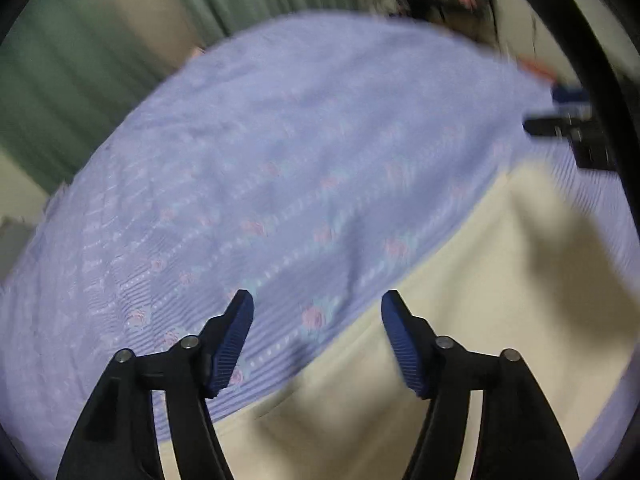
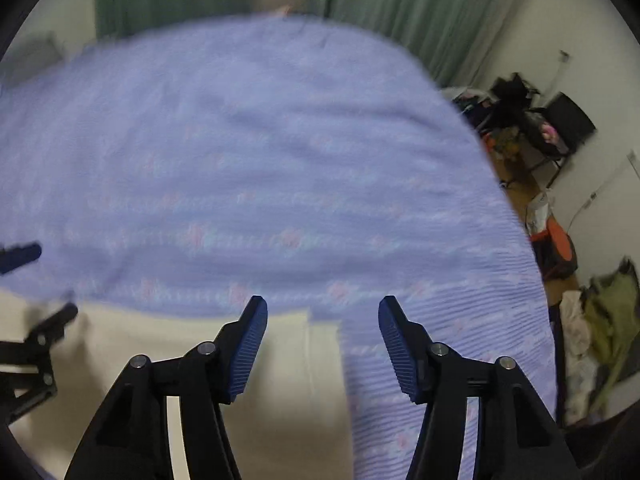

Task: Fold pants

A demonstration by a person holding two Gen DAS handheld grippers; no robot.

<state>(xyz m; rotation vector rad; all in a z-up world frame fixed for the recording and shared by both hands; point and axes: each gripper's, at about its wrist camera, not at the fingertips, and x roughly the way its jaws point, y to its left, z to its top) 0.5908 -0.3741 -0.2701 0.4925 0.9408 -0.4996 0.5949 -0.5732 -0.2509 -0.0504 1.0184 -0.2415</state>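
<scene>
Cream pants (image 1: 460, 320) lie flat on a lilac bedspread (image 1: 280, 160) with a pink flower pattern. In the right wrist view the pants (image 2: 288, 380) fill the lower left, with a straight edge just below the fingers. My left gripper (image 1: 318, 340) is open and empty, above the pants' far edge. My right gripper (image 2: 322, 344) is open and empty, above the pants' right corner. The right gripper (image 1: 568, 120) shows at the right rim of the left wrist view. The left gripper (image 2: 36, 292) shows at the left rim of the right wrist view. Both views are blurred.
Green curtains (image 2: 400, 12) hang behind the bed. To the right of the bed the floor holds clutter: black chairs (image 2: 560, 128), an orange object (image 2: 560, 240) and a heap of clothes (image 2: 600, 328).
</scene>
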